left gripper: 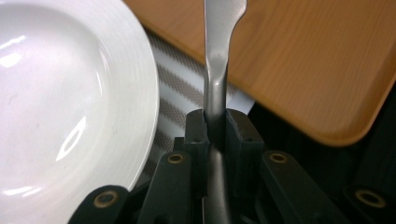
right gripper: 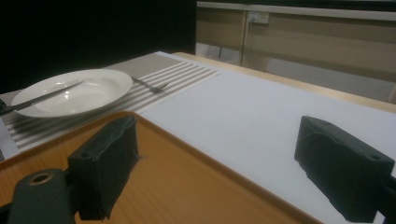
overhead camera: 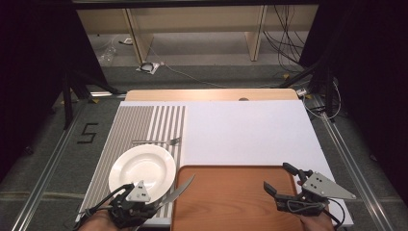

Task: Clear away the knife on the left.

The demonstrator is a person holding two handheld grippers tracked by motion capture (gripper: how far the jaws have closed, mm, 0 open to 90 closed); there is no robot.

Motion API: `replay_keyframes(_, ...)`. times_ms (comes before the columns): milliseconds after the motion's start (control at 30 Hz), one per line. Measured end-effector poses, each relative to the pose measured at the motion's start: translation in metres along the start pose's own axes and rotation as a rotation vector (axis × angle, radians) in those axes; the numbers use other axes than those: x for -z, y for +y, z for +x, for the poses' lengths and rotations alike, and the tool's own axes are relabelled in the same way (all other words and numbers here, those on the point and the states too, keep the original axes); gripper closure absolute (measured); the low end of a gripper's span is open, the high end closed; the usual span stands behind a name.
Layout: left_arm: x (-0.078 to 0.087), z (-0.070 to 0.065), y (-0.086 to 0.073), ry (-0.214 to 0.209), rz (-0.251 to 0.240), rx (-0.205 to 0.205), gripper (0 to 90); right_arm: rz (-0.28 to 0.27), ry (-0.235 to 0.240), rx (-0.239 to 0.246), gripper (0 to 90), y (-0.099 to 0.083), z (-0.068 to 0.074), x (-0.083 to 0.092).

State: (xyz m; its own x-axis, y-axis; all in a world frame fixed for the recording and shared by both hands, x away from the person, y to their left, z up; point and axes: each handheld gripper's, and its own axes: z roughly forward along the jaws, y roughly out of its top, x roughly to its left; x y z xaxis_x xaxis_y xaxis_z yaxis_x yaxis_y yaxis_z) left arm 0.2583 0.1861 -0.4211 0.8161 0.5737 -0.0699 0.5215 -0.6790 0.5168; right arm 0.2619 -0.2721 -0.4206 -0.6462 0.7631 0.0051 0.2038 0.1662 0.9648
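Knife pinched in the left claw beside the plate; right claw spread; floor mark "5".

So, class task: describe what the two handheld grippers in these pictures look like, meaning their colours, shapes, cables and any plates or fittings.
Both are black linkage frames. The left gripper and the right gripper each carry a grey three-cornered plate dotted with small holes. Thin dark cables trail from the bodies toward the person. In the left gripper view, brass-coloured pivot rivets join the arms. The right gripper's pads are blocky, matte black rectangles. No sleeves are visible.
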Motion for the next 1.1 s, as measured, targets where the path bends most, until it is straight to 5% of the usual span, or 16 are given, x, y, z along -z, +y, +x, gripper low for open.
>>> replay_keyframes(333,-0.009,-0.004,0.016,-0.016,-0.04,0.072,79.1,-0.001,-0.005,0.002,14.3,0.0,0.0,0.001)
replay_keyframes(433,-0.012,-0.006,0.022,-0.053,-0.05,0.091,79.1,-0.001,-0.007,0.001,14.3,0.0,0.0,0.001)
replay_keyframes(1100,-0.043,-0.029,0.058,-0.152,0.034,0.068,79.1,-0.008,-0.004,0.002,14.3,0.0,-0.001,0.001)
